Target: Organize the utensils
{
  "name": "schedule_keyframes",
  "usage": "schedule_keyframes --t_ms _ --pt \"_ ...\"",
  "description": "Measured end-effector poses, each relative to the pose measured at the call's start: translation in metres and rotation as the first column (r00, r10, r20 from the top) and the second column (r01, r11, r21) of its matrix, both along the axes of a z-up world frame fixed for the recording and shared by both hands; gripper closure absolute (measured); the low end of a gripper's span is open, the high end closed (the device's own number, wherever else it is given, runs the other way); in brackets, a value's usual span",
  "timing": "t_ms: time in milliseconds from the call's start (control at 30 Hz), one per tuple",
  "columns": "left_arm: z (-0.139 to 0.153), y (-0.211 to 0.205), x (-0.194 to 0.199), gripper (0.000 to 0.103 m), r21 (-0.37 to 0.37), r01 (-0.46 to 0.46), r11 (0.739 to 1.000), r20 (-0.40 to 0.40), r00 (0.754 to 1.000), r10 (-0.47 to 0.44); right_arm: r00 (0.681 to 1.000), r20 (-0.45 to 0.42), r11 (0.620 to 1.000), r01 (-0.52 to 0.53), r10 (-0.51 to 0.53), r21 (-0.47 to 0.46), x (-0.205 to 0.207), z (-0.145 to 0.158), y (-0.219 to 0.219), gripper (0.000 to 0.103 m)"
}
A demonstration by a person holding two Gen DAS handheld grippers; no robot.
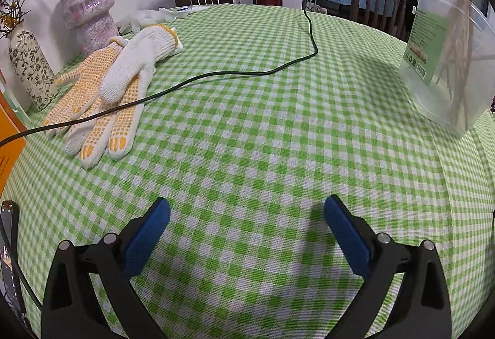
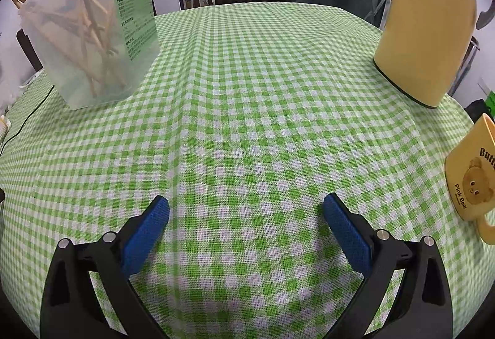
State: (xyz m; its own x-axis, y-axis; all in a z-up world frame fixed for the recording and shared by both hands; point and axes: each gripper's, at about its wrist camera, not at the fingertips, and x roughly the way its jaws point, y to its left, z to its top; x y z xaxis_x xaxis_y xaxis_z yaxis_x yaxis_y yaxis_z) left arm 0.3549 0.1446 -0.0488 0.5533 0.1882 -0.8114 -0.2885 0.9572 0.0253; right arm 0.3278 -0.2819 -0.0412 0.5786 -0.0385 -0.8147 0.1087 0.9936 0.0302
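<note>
Left tool [image 1: 247, 209]: fingers spread wide, nothing between them, over bare green-check worktop [image 1: 247, 128]. Right tool [image 2: 246, 206]: likewise spread and empty, over the same cloth.

Left view: clear tub [image 1: 448, 60] at 2 o'clock, upright, holding wooden sticks [image 1: 458, 42] that lean crossed inside, tips above the rim; whether they are chopsticks cannot be told. Gloves [image 1: 105, 91] at 10 o'clock, one lying over the other. Dark cable [image 1: 216, 74] runs across the worktop from 9 toward 12 and lies over the gloves. Two vases [image 1: 86, 5] at 10–11 o'clock.

Right view: tub at 10 o'clock, well apart from the tool. Yellow kettle [image 2: 427, 26] at 2 o'clock; yellow mug [image 2: 473, 178] at 3 o'clock, near the worktop edge.
</note>
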Motion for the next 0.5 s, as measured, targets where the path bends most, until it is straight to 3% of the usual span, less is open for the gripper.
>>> schedule_keyframes --t_ms 500 --pt "0.0009 -0.001 0.0006 0.006 0.0 0.0 1.0 0.0 1.0 0.0 1.0 0.0 1.0 -0.002 0.002 0.0 0.0005 0.0001 -0.0009 0.007"
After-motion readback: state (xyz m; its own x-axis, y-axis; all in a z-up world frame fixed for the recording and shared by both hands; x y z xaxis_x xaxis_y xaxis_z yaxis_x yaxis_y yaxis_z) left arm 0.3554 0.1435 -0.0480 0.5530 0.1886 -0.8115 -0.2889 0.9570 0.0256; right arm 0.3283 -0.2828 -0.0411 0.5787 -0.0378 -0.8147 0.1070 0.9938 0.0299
